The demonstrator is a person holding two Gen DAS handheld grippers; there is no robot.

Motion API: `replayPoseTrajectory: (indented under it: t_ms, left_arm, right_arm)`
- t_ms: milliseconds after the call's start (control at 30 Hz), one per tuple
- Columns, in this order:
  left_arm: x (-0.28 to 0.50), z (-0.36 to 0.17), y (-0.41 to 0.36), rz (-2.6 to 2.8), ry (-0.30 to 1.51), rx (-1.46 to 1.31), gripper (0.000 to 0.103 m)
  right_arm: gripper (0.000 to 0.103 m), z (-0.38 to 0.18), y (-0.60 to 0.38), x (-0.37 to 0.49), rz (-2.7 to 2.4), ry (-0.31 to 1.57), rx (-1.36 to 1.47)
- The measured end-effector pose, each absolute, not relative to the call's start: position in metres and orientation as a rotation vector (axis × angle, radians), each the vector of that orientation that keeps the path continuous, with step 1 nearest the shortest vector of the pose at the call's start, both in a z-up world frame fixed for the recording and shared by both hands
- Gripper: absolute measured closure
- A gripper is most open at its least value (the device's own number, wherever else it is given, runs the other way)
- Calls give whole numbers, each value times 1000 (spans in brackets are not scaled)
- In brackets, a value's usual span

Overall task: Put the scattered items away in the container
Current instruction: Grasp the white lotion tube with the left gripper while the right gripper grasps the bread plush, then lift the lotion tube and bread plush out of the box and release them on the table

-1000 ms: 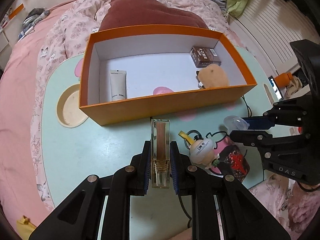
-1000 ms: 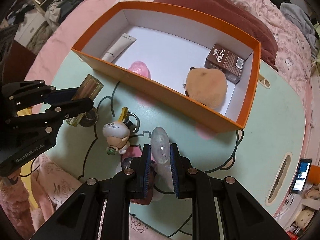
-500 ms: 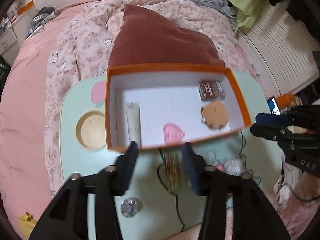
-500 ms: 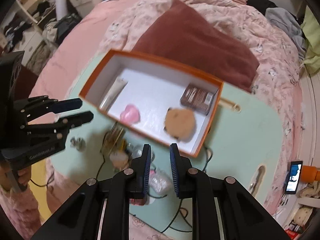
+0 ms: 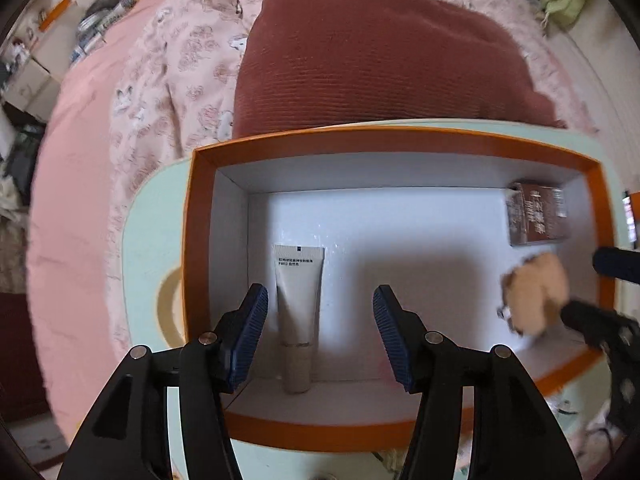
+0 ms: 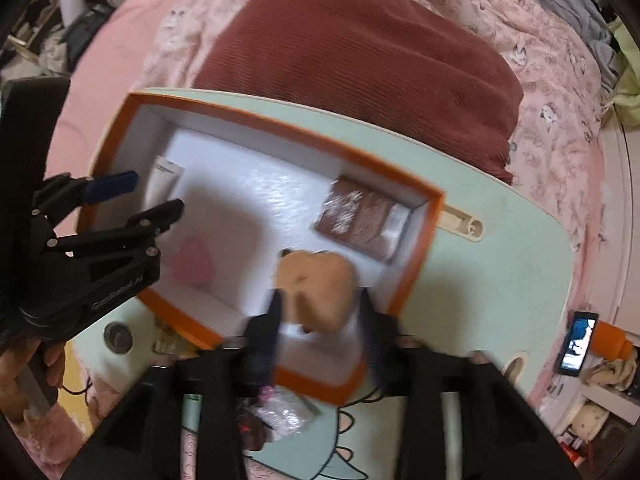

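orange box (image 5: 394, 145) sits on a pale green table (image 5: 148, 220) beside a pink bed, with a dark red pillow (image 5: 372, 52) just behind it. inside the white-lined box lie a cream tube (image 5: 298, 304) near its left end, a brown packet (image 5: 538, 216) in the far right corner, a tan plush toy (image 5: 536, 296) in front of the packet, and a pink heart-shaped thing (image 6: 192, 260) towards the middle. left gripper (image 5: 320, 332) hangs over the left part of the box, jaws spread and empty, the tube showing on the floor below between them. right gripper (image 6: 320, 312) is over the right end above the plush toy; its jaws have just been opening and stand apart, blurred, gripping nothing. on the table in front of the box lie a round silver cap (image 6: 117, 338), a crinkled clear wrapper (image 6: 286, 410) and other small items too blurred to name. a phone (image 6: 578, 342) lies off to the right.
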State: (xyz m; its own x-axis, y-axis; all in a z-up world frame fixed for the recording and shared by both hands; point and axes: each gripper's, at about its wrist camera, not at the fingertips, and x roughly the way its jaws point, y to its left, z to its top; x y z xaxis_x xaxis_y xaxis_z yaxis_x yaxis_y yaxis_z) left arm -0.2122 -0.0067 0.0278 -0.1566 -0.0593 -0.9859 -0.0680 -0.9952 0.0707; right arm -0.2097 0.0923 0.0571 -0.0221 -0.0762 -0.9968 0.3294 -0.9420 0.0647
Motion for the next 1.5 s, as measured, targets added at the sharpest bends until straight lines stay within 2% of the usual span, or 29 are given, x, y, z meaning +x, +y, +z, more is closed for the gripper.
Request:
replayPoseTrajectory:
  t_ms: [67,133,167,200,267,333,467,633,867,900,933,1100,1200,1233,1267,1300,1333,1500]
  left_arm:
    - [-213,23,1,2366,184,-2032,47]
    - [-211,18,11,2393,286,-2024,48]
    - [-210,18,13,2389,289,-2008,52]
    - [-210,18,13,2378,267,-1998,66]
    - [-212,16,3,2313,77,-2003,69]
    - [-211,14,-3,2322,55,-1989,79]
    - [-210,13,-7,2335,58,-1969,79]
    - [-199,13,-16,2337,6,-1957,79]
    - [-197,61,-26,2396,-49,-1846,80]
    - [-193,71,-25,2401,-52,-1817,95]
    - [-191,78,-25,2400,-53,-1802,97]
    - [-167,115,-19,2400,-36,-1689,97]
    - [-160,118,-13,2401,32,-1703,96]
    - [-164,113,-14,2391,40,-1739,94]
    - [-164,110,-13,2381,31,-1771,82]
    - [-168,102,-14,2365,-2,-1821,73]
    - [-174,92,-16,2350,-53,-1868,72]
    - [-203,41,-24,2314,-249,-2026,71]
  right_arm:
    - [54,54,94,-213,-2007,201,1988]
    - [54,53,89,-214,-2032,248,2000]
    - [54,50,85,-213,-2033,292,2006]
    - [54,47,81,-212,-2022,326,2014]
    - [54,27,74,-210,-1906,347,2099]
    - [62,15,68,-207,-1891,366,2103]
    - [66,14,62,-205,-1943,392,2080]
    - [70,28,71,-205,-2015,329,2045]
    - [70,66,83,-197,-2084,320,1905]
    - [70,74,84,-194,-2095,320,1882]
    - [70,81,86,-191,-2099,315,1862]
    - [70,107,76,-165,-2111,319,1792]
    - [70,112,71,-152,-2096,349,1767]
    - [70,112,73,-151,-2106,354,1764]
    - [70,112,75,-152,-2122,345,1770]
    - [70,112,76,-151,-2133,329,1768]
    - [70,112,78,-152,-2132,315,1766]
    - [70,109,86,-154,-2117,254,1773]
